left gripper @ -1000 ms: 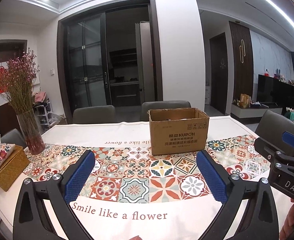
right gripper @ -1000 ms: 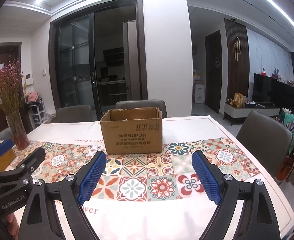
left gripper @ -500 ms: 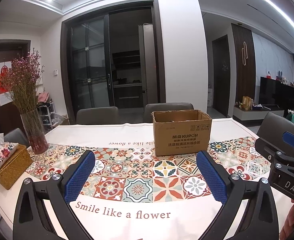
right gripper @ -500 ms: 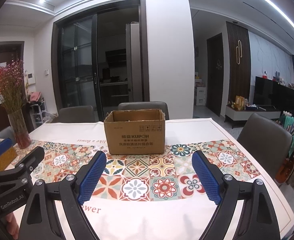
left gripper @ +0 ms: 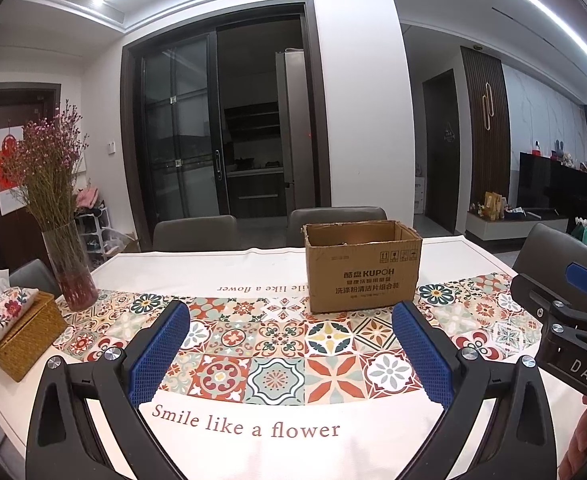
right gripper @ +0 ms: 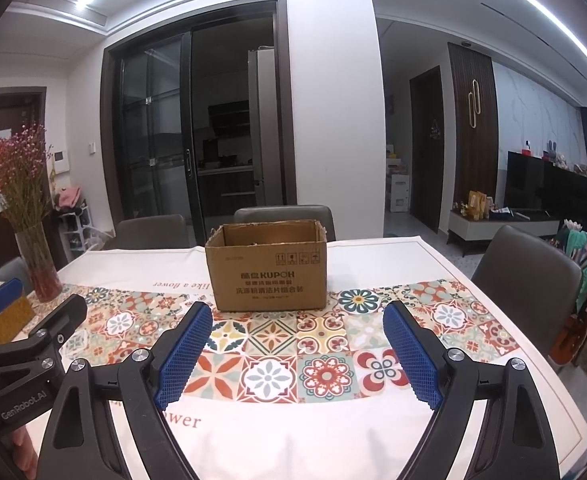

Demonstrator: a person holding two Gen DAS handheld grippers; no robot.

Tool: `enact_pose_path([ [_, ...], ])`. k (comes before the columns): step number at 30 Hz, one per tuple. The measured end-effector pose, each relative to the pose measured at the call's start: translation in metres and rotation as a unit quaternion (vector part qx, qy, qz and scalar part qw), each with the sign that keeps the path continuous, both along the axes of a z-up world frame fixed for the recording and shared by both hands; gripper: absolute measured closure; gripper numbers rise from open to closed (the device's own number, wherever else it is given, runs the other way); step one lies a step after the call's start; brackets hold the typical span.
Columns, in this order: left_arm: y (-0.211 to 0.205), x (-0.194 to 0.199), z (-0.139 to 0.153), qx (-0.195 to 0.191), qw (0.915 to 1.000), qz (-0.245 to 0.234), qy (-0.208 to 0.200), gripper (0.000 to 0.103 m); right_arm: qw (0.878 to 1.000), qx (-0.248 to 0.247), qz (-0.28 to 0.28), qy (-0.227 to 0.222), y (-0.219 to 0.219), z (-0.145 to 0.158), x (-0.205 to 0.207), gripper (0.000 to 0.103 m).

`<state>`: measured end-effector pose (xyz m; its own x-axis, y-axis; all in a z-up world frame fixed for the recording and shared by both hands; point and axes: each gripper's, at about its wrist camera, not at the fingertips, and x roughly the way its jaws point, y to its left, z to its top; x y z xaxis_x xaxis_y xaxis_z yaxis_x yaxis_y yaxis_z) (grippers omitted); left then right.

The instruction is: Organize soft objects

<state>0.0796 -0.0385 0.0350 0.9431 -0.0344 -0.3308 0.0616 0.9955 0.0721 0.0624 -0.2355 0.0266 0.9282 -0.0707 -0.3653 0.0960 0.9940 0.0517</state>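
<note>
An open brown cardboard box (left gripper: pixel 363 266) printed KUPOH stands on the patterned tablecloth (left gripper: pixel 277 344), past both grippers; it also shows in the right wrist view (right gripper: pixel 267 266). Its contents are hidden by the front wall. My left gripper (left gripper: pixel 291 328) is open and empty, held above the near part of the table. My right gripper (right gripper: pixel 297 332) is open and empty, to the right of the left one, and shows at the right edge of the left wrist view (left gripper: pixel 565 312). No loose soft object lies on the table.
A glass vase of dried pink flowers (left gripper: pixel 67 264) stands at the far left. A wicker tissue box with a floral cover (left gripper: pixel 17 330) sits at the left edge. Grey chairs (left gripper: pixel 195 232) line the far side, another (right gripper: pixel 527 276) the right side.
Both views have tilted up slightly and drawn back a little; the box sits lower and smaller in frame. Both grippers stay open and empty.
</note>
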Motion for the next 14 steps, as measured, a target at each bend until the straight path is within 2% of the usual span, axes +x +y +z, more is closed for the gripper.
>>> enact_pose_path([
  [14, -0.0005, -0.0014, 0.0008, -0.001, 1.0000, 0.006, -0.001, 0.000, 1.000, 0.001, -0.002, 0.003, -0.0011, -0.0004, -0.0012, 0.015],
])
